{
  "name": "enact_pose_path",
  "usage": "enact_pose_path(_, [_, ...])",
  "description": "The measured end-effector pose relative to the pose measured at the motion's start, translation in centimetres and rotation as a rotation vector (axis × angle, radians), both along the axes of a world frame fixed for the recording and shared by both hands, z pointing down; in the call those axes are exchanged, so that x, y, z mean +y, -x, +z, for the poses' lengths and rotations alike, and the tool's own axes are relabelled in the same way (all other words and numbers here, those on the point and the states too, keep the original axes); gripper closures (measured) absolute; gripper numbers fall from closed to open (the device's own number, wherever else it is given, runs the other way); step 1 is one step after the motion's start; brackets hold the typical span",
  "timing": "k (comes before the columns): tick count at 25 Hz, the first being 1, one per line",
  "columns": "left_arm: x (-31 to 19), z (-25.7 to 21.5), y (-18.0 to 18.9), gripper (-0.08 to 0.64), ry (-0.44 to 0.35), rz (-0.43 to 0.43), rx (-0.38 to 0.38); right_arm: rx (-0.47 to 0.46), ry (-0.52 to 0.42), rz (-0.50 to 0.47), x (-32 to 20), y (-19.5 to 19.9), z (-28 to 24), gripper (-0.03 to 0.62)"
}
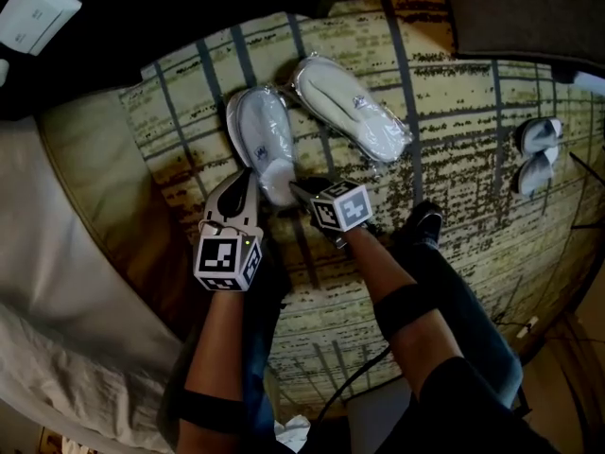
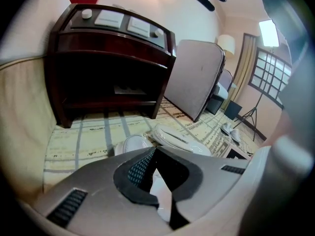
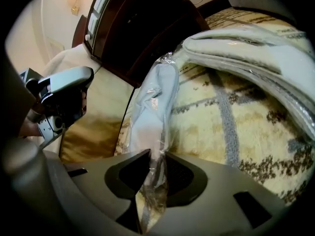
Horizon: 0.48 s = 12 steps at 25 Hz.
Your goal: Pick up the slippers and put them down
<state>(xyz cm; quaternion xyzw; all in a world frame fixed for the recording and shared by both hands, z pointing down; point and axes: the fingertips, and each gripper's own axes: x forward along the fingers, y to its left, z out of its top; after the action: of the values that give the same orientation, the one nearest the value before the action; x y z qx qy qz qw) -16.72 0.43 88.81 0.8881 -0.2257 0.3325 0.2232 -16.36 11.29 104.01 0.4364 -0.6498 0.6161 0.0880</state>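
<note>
Right gripper [image 3: 156,162]: nearest to me, jaws pinched on the clear film round the near white cloth slipper [image 3: 155,102].
Left gripper [image 2: 155,154]: closed tight, and I judge the white sliver between its pads to be the same film.
Slipper's place: on the cream grid-lined rug [image 1: 454,149], beside its wrapped twin [image 1: 350,107].
Handling: light, floppy, slippery film — I'd grip the film's edges.

Note for your record: you are in a hotel guest room. Landmark is the dark wood nightstand [image 2: 108,63], with switch panels [image 2: 123,21] set in its top. Bed [image 1: 57,282] with a beige skirt directly beside it. Patterned carpet [image 1: 454,121] in front of it, carrying plastic-wrapped slippers [image 1: 350,107]. Wall lamp [image 2: 225,43] and gridded window [image 2: 268,75] lie well beyond it.
</note>
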Motion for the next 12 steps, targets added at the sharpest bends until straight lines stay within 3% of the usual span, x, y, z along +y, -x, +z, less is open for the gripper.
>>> enact_pose_path(7, [-0.3, -0.1, 1.5, 0.558, 0.006, -0.034, 0.003, -0.061, -0.107, 0.016, -0.7, 0.5, -2.4, 0.542])
enact_pose_path(8, [-0.4, -0.1, 1.6, 0.558, 0.006, -0.038, 0.004, -0.067, -0.123, 0.016, -1.0, 0.4, -2.8, 0.578])
enact_pose_path(12, [-0.8, -0.3, 2.3, 0.558, 0.005, -0.057, 0.005, -0.096, -0.178, -0.016, -1.9, 1.1, -4.3, 0.578])
